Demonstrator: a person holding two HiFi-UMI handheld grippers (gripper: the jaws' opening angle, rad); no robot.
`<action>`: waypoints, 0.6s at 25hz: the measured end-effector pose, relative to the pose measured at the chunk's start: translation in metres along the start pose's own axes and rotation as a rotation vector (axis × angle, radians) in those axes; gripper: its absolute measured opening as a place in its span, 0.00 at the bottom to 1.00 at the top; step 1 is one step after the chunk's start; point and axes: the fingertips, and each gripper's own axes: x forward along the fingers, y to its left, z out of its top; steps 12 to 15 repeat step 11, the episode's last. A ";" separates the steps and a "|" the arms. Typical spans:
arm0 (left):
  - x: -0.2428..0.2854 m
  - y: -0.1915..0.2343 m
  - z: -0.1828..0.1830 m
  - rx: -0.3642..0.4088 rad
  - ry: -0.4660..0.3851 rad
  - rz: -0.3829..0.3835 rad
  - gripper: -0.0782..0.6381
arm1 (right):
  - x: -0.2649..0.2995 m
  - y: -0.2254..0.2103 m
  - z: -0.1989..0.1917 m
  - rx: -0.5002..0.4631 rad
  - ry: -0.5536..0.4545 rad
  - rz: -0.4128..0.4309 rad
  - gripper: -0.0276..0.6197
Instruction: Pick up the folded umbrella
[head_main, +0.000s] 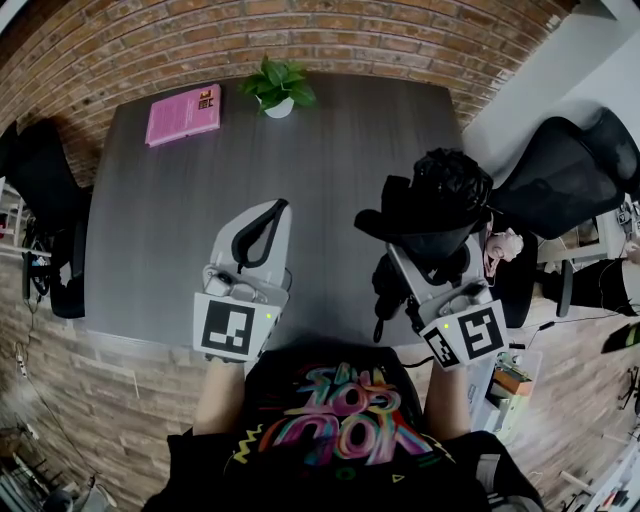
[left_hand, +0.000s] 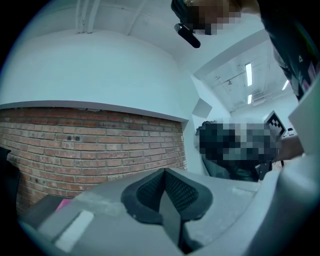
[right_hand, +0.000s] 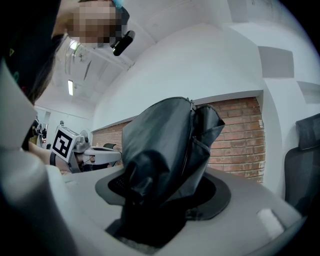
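The folded black umbrella (head_main: 432, 205) is held up above the near right part of the dark grey table (head_main: 330, 180), and my right gripper (head_main: 418, 250) is shut on it. In the right gripper view the umbrella's crumpled fabric (right_hand: 167, 145) fills the gap between the jaws of the right gripper (right_hand: 160, 192) and rises above them. Its handle and strap (head_main: 385, 295) hang down beside the gripper. My left gripper (head_main: 272, 215) hovers over the near left of the table, shut with nothing in it. Its black pads (left_hand: 150, 192) meet in the left gripper view.
A pink book (head_main: 183, 113) lies at the table's far left corner. A small potted plant (head_main: 278, 88) stands at the far edge. Black office chairs stand at the left (head_main: 40, 190) and the right (head_main: 570, 170). A brick wall (left_hand: 95, 145) lies beyond the table.
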 end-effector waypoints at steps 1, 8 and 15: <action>0.000 0.000 0.000 -0.003 -0.001 0.000 0.11 | 0.000 0.000 0.000 0.001 -0.001 0.000 0.50; 0.001 0.001 0.002 -0.018 -0.016 -0.012 0.11 | 0.001 0.000 -0.002 0.007 0.006 0.005 0.50; 0.002 0.002 0.005 -0.006 -0.023 -0.017 0.11 | 0.001 0.001 -0.004 0.007 0.010 0.005 0.50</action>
